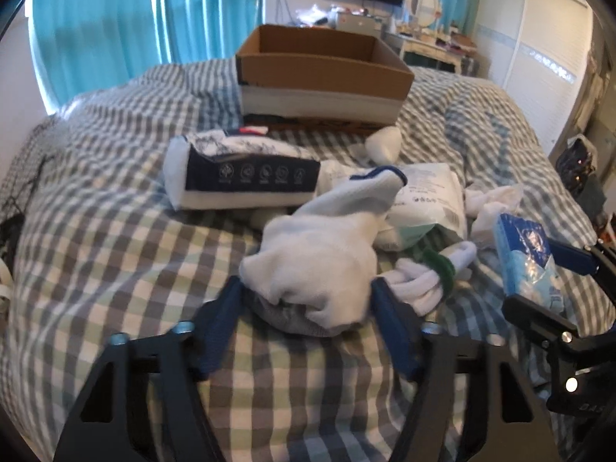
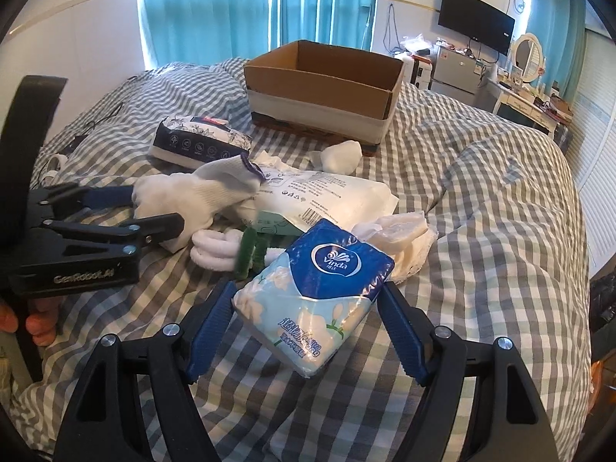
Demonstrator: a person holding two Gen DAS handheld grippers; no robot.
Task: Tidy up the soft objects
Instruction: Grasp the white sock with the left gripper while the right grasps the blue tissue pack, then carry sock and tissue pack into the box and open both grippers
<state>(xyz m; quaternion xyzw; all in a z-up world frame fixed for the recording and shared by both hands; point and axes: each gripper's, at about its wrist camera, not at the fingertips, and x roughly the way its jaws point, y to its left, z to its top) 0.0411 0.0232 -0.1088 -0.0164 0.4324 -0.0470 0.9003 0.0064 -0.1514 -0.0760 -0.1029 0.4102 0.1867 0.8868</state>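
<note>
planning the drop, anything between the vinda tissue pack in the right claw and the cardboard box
Yes. The big white plastic pack and a white wad lie on the bed between the Vinda tissue pack and the cardboard box; lifting over them should clear.

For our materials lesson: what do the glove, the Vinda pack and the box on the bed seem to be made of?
Glove: white knitted fabric, matte, with a ribbed blue-edged cuff. Vinda pack: thin glossy plastic film, wrinkled and shiny, probably over soft tissues. Box: brown corrugated cardboard, dull, with a raw cut rim.
</note>
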